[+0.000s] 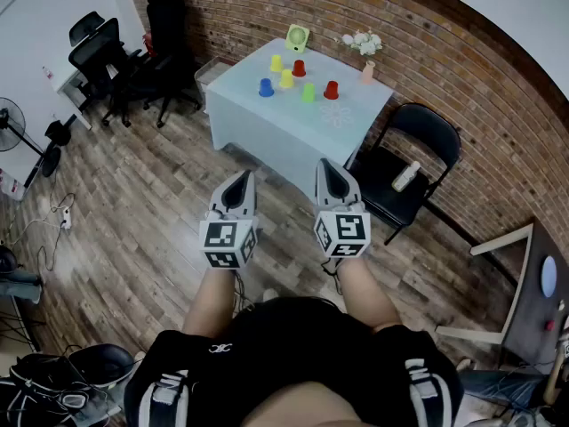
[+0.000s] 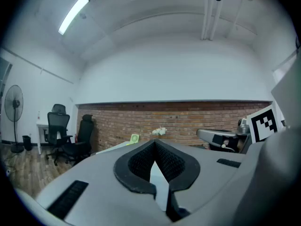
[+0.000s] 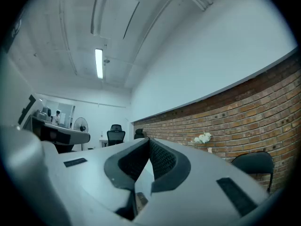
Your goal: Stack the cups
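Observation:
Far ahead of me stands a white table (image 1: 267, 123) with several small cups upside down on it: a blue cup (image 1: 266, 87), two yellow cups (image 1: 276, 62) (image 1: 286, 78), two red cups (image 1: 300, 68) (image 1: 332, 89) and a green cup (image 1: 308, 92). All stand apart from one another. My left gripper (image 1: 240, 179) (image 2: 154, 144) and right gripper (image 1: 327, 165) (image 3: 148, 140) are held side by side over the wooden floor, well short of the table. Both point toward it, with their jaws shut and nothing between them.
A green device (image 1: 297, 36) and a vase of white flowers (image 1: 366, 65) stand at the table's back. A black folding chair (image 1: 418, 132) with a white bottle (image 1: 406, 175) on it is at the table's right. Office chairs (image 1: 133, 60) and a fan (image 1: 13, 118) are at the left, near the brick wall (image 1: 444, 69).

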{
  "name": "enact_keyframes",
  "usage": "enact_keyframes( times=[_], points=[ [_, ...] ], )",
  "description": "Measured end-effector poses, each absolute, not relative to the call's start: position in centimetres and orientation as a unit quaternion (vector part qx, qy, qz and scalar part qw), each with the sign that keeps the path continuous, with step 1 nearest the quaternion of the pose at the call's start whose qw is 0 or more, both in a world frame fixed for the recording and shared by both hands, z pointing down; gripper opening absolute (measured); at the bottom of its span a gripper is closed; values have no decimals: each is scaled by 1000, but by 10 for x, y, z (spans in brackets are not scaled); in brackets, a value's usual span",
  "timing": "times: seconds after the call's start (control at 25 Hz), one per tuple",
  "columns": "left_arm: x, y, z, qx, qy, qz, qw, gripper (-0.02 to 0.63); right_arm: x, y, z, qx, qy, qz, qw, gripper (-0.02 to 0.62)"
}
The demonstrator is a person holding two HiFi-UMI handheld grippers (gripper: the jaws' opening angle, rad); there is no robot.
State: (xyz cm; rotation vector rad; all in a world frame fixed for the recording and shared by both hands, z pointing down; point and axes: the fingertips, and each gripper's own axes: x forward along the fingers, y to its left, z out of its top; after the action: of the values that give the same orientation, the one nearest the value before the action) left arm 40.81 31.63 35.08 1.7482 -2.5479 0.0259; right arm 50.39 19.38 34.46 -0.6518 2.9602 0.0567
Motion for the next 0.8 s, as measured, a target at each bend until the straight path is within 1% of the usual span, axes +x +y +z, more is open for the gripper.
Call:
enact_keyframes(
  times=[0.52, 0.8],
  points=[
    [409, 333, 349, 564, -825, 10, 25, 2, 500, 213, 342, -207, 977, 23, 47, 2],
    [395, 337, 350, 561, -827, 13, 24, 2, 488, 218, 340, -201, 978, 21, 51, 2]
  ],
)
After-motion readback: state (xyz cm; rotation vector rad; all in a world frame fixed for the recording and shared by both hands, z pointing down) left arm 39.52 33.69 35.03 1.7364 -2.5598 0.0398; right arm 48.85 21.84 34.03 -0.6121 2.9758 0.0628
